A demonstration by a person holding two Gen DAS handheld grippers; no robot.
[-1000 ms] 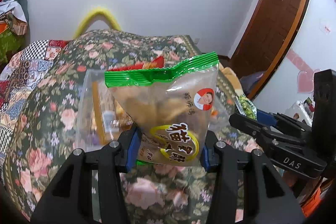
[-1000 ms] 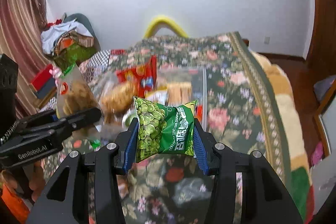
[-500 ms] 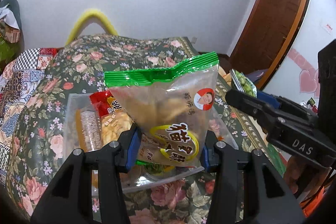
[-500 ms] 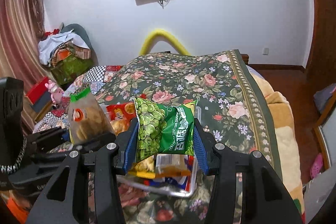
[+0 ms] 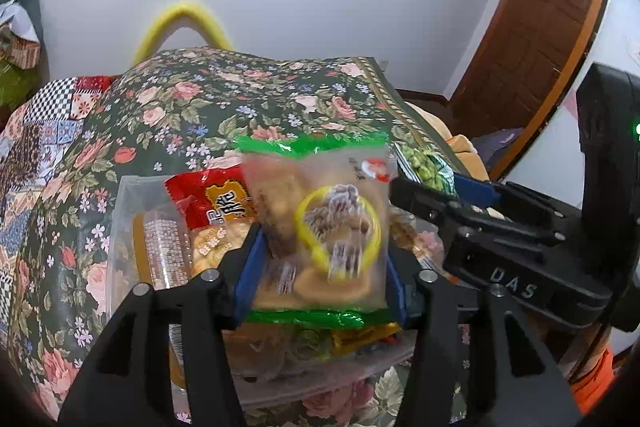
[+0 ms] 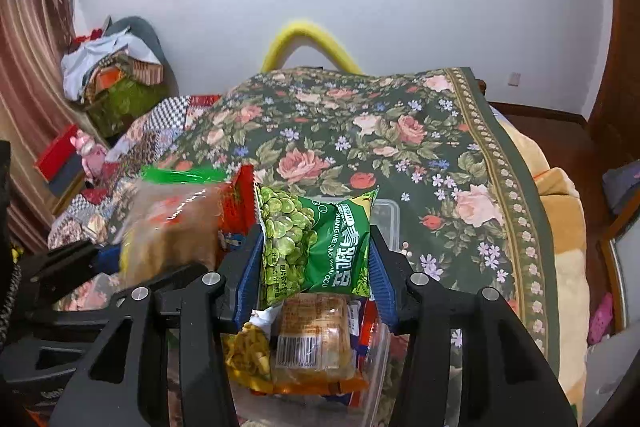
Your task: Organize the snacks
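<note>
The left gripper [image 5: 320, 273] pinches a clear, green-edged packet of fried snacks [image 5: 320, 227] between its blue pads, just above an open clear plastic box [image 5: 120, 211] of assorted snacks that sits on a floral bedspread [image 5: 200, 107]. Just beside it, the right gripper [image 6: 314, 277] clamps a green pea packet [image 6: 316, 247] above the same box, over a wrapped biscuit pack [image 6: 312, 339] and a red packet [image 5: 212, 203] inside.

A clear, green-edged bag of biscuits [image 5: 320, 227] and a green pea packet [image 6: 316, 247] are held upright, side by side, above a clear plastic box [image 5: 120, 227] packed with snacks.
</note>
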